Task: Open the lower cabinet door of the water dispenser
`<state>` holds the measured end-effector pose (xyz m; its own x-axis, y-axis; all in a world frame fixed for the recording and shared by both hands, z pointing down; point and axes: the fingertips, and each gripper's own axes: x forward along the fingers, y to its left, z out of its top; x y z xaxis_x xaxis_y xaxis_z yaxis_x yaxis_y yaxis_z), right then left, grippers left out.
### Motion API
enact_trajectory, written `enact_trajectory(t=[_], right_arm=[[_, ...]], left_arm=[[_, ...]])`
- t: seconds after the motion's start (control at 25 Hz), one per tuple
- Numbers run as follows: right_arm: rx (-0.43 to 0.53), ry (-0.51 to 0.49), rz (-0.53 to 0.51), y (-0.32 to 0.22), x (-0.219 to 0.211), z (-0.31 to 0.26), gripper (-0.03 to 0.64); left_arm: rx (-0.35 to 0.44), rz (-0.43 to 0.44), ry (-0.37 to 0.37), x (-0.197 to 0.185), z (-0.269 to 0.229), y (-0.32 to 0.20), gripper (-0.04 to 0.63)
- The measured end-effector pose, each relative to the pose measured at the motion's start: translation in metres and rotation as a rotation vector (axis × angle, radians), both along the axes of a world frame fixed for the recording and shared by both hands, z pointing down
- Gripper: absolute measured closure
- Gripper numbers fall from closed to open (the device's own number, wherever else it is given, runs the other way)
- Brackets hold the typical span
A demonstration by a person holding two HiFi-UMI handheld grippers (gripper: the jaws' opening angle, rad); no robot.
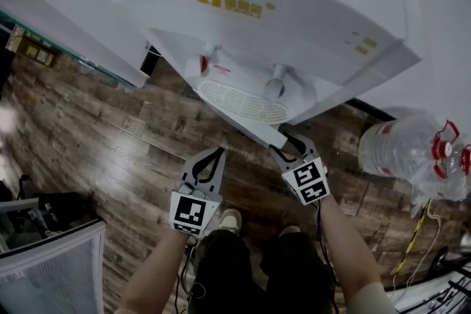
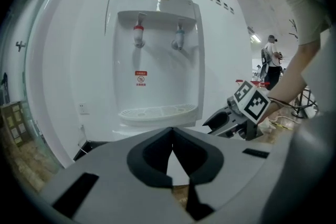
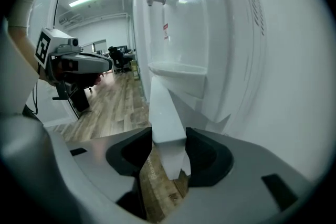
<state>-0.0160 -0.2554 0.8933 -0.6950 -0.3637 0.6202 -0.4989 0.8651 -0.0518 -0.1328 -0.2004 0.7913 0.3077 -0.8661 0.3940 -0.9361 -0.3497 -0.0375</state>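
Observation:
The white water dispenser [image 1: 280, 4] stands before me, with a red tap [image 1: 204, 64], a blue tap [image 1: 274, 88] and a drip tray [image 1: 243, 101]. Below the tray the lower cabinet door [image 1: 254, 130] stands swung out from the body, seen edge-on. My right gripper [image 1: 291, 147] is shut on that door's free edge; in the right gripper view the white door slab [image 3: 167, 118] fills the space between the pads of the right gripper [image 3: 169, 136]. My left gripper [image 1: 210, 158] hovers left of the door, shut and holding nothing, and its tips meet in the left gripper view [image 2: 172, 134].
Large water bottles [image 1: 412, 151] with red caps lie on the wood floor at the right. A white wall panel [image 1: 66, 26] runs along the left of the dispenser, and a light cabinet [image 1: 51, 261] sits at the lower left. My shoes [image 1: 229, 218] are just behind the grippers.

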Motion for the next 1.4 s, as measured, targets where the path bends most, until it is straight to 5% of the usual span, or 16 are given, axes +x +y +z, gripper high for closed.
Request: enact_trajectory(t=[0.64,0.92,1.4], right_arm=[[-0.295,0.036,-0.004,0.122,-0.072,-0.005,0.433],[-0.41,0.019,-0.018,0.154,-0.127,-0.009,0.432],[-0.439,0.009,-0.127,0.17,-0.22,-0.015,0.438]], left_arm=[[-0.219,-0.217,0.03,-0.087,-0.007,0.119,0.589],[-0.274,-0.351,0.108,-0.138,-0.003,0.161,0.589],[-0.287,-0.411,0.075,-0.204,0.003,0.183,0.589]])
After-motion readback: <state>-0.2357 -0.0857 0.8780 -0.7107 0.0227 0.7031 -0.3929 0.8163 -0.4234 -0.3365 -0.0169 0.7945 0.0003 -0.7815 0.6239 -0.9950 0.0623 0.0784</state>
